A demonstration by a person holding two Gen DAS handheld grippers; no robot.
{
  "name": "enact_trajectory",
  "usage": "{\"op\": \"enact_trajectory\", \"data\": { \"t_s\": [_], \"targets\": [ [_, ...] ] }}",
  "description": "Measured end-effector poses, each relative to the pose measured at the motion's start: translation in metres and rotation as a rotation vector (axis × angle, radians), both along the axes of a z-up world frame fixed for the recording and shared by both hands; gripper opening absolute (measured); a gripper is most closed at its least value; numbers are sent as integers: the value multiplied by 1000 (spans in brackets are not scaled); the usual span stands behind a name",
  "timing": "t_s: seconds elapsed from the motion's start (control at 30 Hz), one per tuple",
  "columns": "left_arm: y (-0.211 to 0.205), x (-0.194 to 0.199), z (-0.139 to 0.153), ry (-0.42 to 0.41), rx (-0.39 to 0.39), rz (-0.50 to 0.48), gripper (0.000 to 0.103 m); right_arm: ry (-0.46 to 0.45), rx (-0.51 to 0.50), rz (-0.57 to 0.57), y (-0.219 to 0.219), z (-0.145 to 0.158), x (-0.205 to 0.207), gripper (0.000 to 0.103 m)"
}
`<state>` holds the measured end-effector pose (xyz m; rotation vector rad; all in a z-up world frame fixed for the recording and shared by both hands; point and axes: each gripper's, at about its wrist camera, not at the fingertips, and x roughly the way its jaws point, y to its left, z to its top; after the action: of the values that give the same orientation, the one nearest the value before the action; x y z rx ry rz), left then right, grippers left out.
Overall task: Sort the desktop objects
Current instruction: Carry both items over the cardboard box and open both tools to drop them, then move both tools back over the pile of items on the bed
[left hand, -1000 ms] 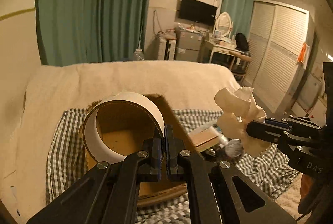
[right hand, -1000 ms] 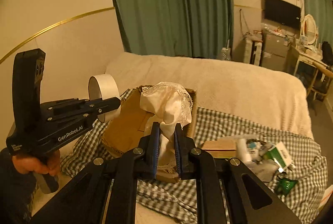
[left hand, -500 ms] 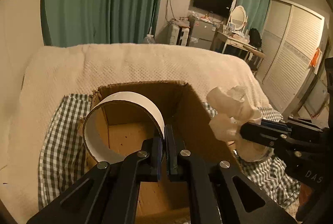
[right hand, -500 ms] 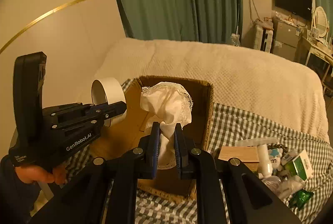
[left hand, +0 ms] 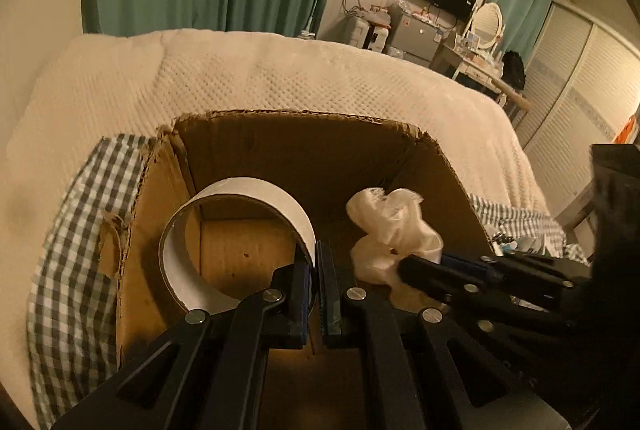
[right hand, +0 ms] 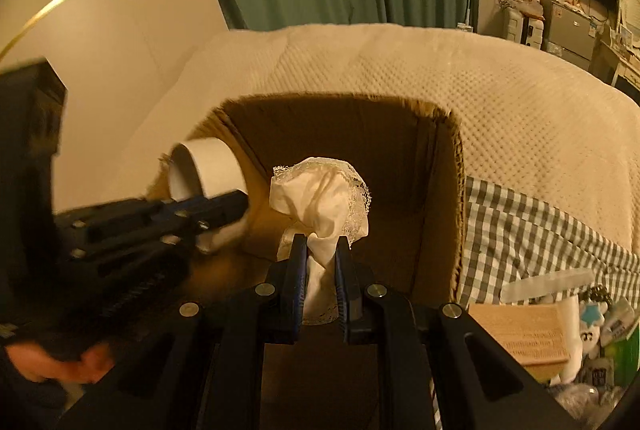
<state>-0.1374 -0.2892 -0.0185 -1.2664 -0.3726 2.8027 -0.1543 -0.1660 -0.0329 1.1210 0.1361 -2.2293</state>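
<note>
I see both claws over the open cardboard box, which stands on a checked cloth on the bed.

My left claw is closed narrow on the wall of the white tape roll. The roll hangs inside the box, near its left wall, with its open side turned toward the camera. I cannot tell if the roll touches the bottom of the box.

My right claw holds the cream lace cloth between its 2 fingers. The bunch of fabric stands up above the fingertips, and a short piece hangs below them. This cloth is also inside the box, to the right of the tape roll and apart from it.

In the right wrist view, a hand grips the handle of the left claw. At the right of the box, a wooden block and some small packages lie on the checked cloth.
</note>
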Motion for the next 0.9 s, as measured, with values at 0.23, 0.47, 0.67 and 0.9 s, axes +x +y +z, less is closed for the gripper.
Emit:
{"op": "enact_trajectory", "data": {
  "t_s": [0.23,0.47,0.67,0.9],
  "targets": [
    [-11,-1,-16,-149,20,84,65,4,-28,-36,5,-1,0,60],
    [7,27,7,-103,-120,89,83,47,-21,-62,29,21,24,61],
    [22,64,57,-28,-59,87,86,124,-47,-139,79,77,59,62],
    [65,104,127,85,-79,75,91,207,-65,-248,145,139,104,63]
  ]
}}
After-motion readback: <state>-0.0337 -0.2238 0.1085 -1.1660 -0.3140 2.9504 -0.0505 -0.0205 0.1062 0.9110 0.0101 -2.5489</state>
